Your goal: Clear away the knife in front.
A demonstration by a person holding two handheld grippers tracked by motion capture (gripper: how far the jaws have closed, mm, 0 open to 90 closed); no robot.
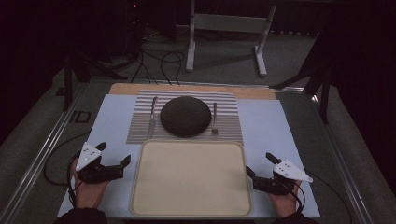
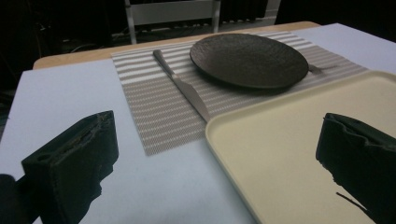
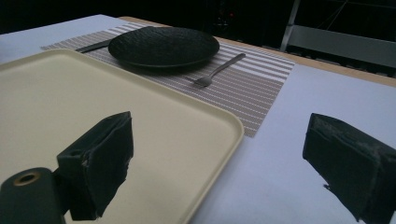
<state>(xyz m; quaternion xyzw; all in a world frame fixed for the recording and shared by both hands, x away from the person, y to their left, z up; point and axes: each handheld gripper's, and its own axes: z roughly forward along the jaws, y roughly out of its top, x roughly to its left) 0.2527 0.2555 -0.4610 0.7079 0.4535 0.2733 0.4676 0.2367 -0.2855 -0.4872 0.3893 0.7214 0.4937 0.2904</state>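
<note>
**High view: both grippers resting wide open on either side of the cream tray**

Lying flat at the near middle of the pale blue table cover point(image 1: 112, 116): the cream tray point(image 1: 191, 205), bare, rounded at the corners, its far rim just touching the near edge of the striped placemat point(image 1: 229, 100).

Sitting just beside the tray's left rim: the left gripper point(image 1: 114, 154), jaws spread wide, nothing between them, held in the left hand point(image 1: 88, 191). Seen along its jaws in the left gripper view: the tray's near left corner point(image 2: 219, 135) between the two black jaws, the table knife point(image 2: 184, 88) beyond it on the mat.

Sitting just beside the tray's right rim: the right gripper point(image 1: 260, 164), jaws likewise wide apart and gripping nothing, held in the right hand point(image 1: 285, 205). Straddling the tray's rim point(image 3: 224, 140) in the right gripper view, without touching it.

Standing centred on the placemat, past the tray: the dark textured plate point(image 1: 185, 116). Lying left of the plate: the knife. Lying right of it: the fork point(image 1: 215, 119), both near the plate, neither touching it.
</note>
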